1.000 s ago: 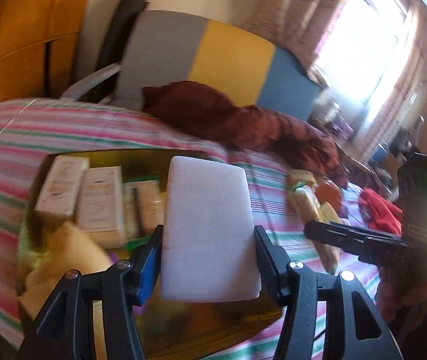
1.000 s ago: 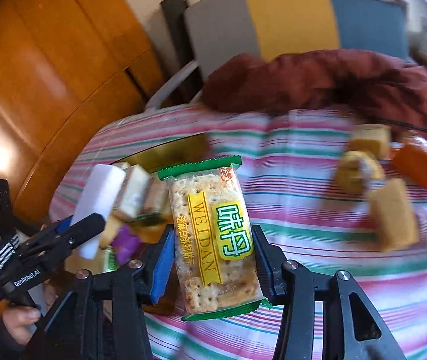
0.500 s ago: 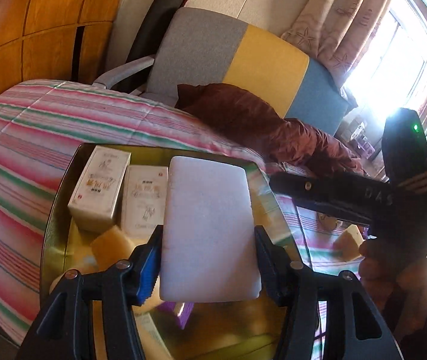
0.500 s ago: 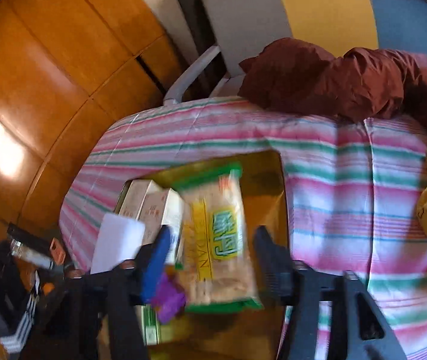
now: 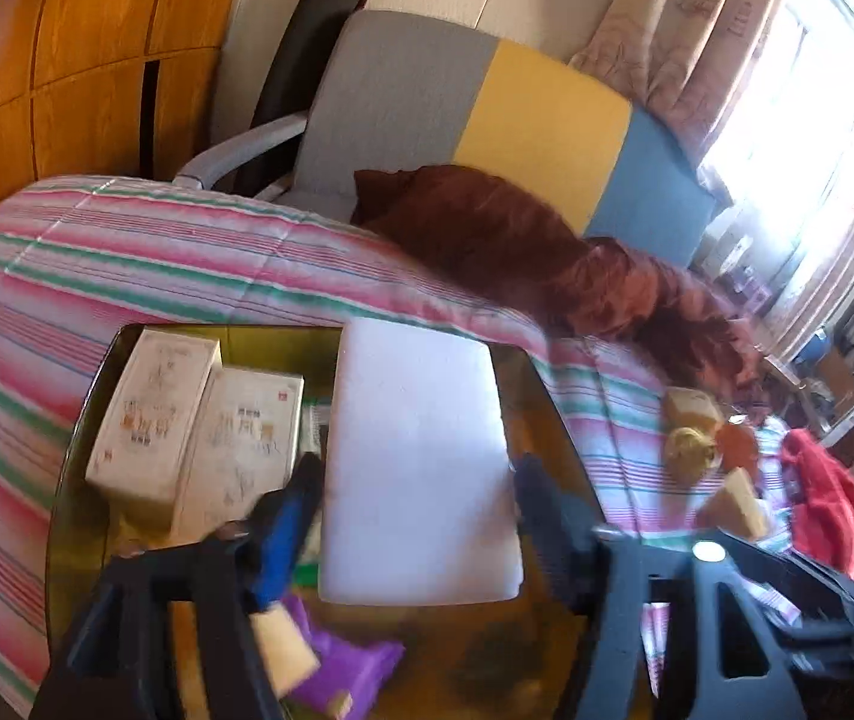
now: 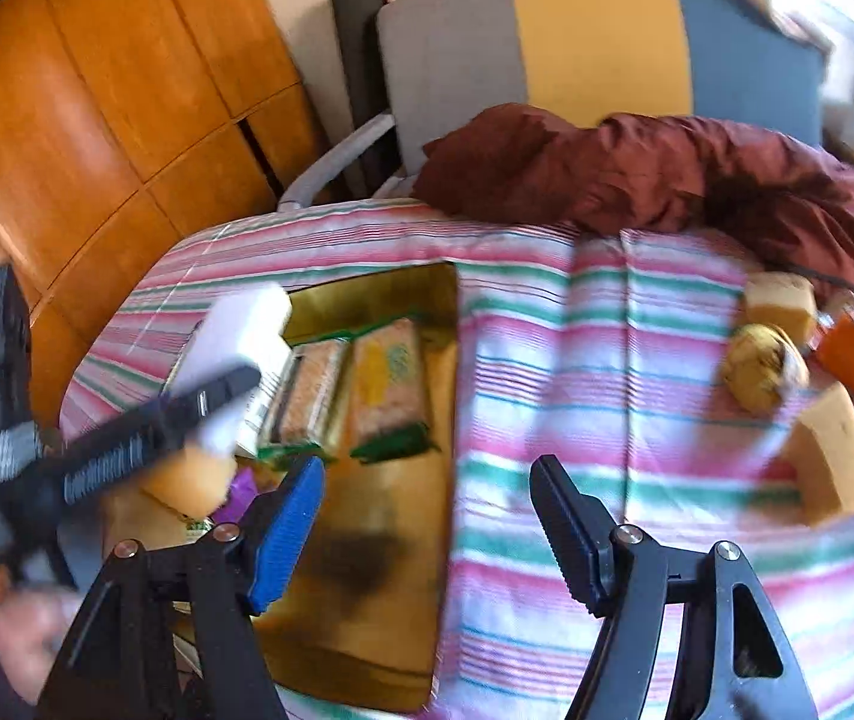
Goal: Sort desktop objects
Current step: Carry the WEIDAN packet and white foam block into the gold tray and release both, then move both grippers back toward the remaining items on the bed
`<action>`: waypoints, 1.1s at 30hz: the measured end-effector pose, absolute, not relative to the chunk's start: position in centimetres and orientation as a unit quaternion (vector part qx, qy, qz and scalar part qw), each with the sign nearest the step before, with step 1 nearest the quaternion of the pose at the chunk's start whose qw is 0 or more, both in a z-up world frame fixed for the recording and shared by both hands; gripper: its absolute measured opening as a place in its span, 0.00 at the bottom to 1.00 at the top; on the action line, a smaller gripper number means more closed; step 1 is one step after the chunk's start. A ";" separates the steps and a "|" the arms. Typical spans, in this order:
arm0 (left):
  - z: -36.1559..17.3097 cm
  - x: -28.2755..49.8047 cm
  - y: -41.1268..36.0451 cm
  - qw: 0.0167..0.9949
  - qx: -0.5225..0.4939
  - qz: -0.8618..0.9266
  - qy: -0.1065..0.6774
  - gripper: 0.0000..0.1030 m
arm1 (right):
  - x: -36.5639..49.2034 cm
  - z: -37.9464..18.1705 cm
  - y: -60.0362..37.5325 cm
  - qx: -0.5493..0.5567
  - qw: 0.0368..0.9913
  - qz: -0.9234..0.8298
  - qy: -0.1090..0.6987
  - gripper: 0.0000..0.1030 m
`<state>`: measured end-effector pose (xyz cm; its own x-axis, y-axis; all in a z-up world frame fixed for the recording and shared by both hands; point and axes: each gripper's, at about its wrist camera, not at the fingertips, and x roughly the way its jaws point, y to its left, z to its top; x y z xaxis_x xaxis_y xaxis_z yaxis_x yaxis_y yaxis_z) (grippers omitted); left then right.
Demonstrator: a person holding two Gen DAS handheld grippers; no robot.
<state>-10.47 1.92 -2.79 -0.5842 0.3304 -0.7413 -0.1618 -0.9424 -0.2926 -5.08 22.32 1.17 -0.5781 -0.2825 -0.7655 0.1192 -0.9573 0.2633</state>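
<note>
Over the gold tray (image 5: 75, 516), left gripper (image 5: 414, 483) clenched on the white foam block (image 5: 417, 462), just right of two white boxes (image 5: 198, 432). From the right wrist: right gripper (image 6: 427, 501) spread wide, holding nothing; cracker packs (image 6: 387, 384) lay in the tray's far part, sponges (image 6: 829, 456) far right.

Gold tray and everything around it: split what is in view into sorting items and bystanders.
Job:
white sponge block in the left tool
open right tool
gold tray
cracker packs
white boxes
loose sponges and snacks on the cloth

Lying about:
striped cloth
maroon garment
chair
</note>
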 end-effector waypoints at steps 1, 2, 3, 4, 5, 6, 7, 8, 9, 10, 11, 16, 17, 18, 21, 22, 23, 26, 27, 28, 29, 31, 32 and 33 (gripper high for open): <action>-3.0 -10.8 1.9 0.137 -0.445 0.879 -0.101 0.72 | -4.8 1.2 22.6 0.445 0.111 -0.884 -0.095 0.70; -3.1 -10.8 1.5 0.135 -0.444 0.878 -0.115 0.72 | -4.5 1.2 23.0 0.444 0.108 -0.884 -0.097 0.70; -3.0 -10.6 1.2 0.133 -0.439 0.881 -0.117 0.73 | -4.2 1.3 23.2 0.443 0.103 -0.885 -0.095 0.70; -3.0 -10.1 1.1 0.127 -0.435 0.884 -0.110 0.74 | -3.9 1.4 23.4 0.442 0.100 -0.886 -0.092 0.70; -3.1 -9.8 0.9 0.123 -0.436 0.885 -0.106 0.74 | -3.4 1.5 23.5 0.441 0.097 -0.888 -0.090 0.70; -3.2 -9.3 0.6 0.119 -0.436 0.886 -0.104 0.74 | -3.1 1.5 23.8 0.440 0.095 -0.889 -0.088 0.70; -3.1 -8.8 0.4 0.119 -0.437 0.885 -0.107 0.74 | -2.7 1.5 24.0 0.441 0.092 -0.889 -0.088 0.70; -3.1 -8.4 0.1 0.120 -0.438 0.884 -0.111 0.74 | -2.5 1.4 24.2 0.441 0.089 -0.888 -0.092 0.70; -3.1 -8.1 -0.1 0.120 -0.438 0.884 -0.115 0.74 | -2.0 1.3 24.5 0.442 0.089 -0.888 -0.096 0.70; -2.9 -7.6 -0.3 0.117 -0.435 0.885 -0.116 0.74 | -1.8 1.2 24.5 0.442 0.088 -0.888 -0.097 0.71; -2.6 -7.0 -0.2 0.117 -0.430 0.889 -0.110 0.74 | -1.5 1.0 24.7 0.442 0.085 -0.888 -0.095 0.71; -0.6 -4.8 0.7 0.146 -0.397 0.901 -0.089 0.74 | 0.4 0.1 25.8 0.449 0.069 -0.885 -0.100 0.74; -0.4 -4.5 1.0 0.152 -0.392 0.903 -0.085 0.74 | 0.6 -0.1 26.1 0.451 0.065 -0.884 -0.102 0.74; 0.0 -4.2 1.4 0.158 -0.385 0.906 -0.077 0.74 | 1.0 -0.4 26.6 0.454 0.059 -0.883 -0.106 0.75; 0.4 -3.4 2.8 0.189 -0.374 0.906 -0.060 0.74 | 1.6 -1.0 28.1 0.460 0.044 -0.879 -0.116 0.76; 0.3 -3.4 3.3 0.195 -0.377 0.904 -0.058 0.74 | 1.9 -1.1 28.6 0.461 0.038 -0.878 -0.120 0.76; 0.2 -3.3 3.7 0.201 -0.380 0.901 -0.057 0.74 | 2.3 -1.4 29.3 0.463 0.030 -0.877 -0.125 0.77; -0.4 -2.9 5.1 0.219 -0.393 0.892 -0.051 0.74 | 3.1 -1.7 31.0 0.464 0.011 -0.875 -0.136 0.77; -0.5 -2.7 5.4 0.222 -0.395 0.890 -0.048 0.74 | 3.5 -1.9 31.7 0.465 0.002 -0.874 -0.142 0.77; -0.6 -2.4 6.0 0.227 -0.395 0.889 -0.042 0.74 | 3.8 -2.0 32.3 0.465 -0.004 -0.873 -0.146 0.77; -0.6 -2.2 6.4 0.233 -0.396 0.887 -0.039 0.74 | 4.2 -2.2 33.2 0.466 -0.014 -0.872 -0.151 0.77; -0.6 -1.7 7.3 0.249 -0.398 0.882 -0.033 0.74 | 4.7 -2.5 34.4 0.468 -0.028 -0.869 -0.156 0.77; -0.6 -1.6 7.7 0.255 -0.400 0.880 -0.032 0.74 | 5.2 -2.6 35.3 0.469 -0.039 -0.868 -0.160 0.77; -0.6 -1.5 8.1 0.262 -0.403 0.876 -0.033 0.74 | 5.5 -2.7 35.9 0.469 -0.045 -0.867 -0.163 0.77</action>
<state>-1.46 8.05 -0.63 -0.5377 0.4846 -0.6900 -0.4321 -0.8611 -0.2680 5.47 35.89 -2.67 -0.5566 -0.0745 -0.8274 -0.2306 -0.9430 0.2400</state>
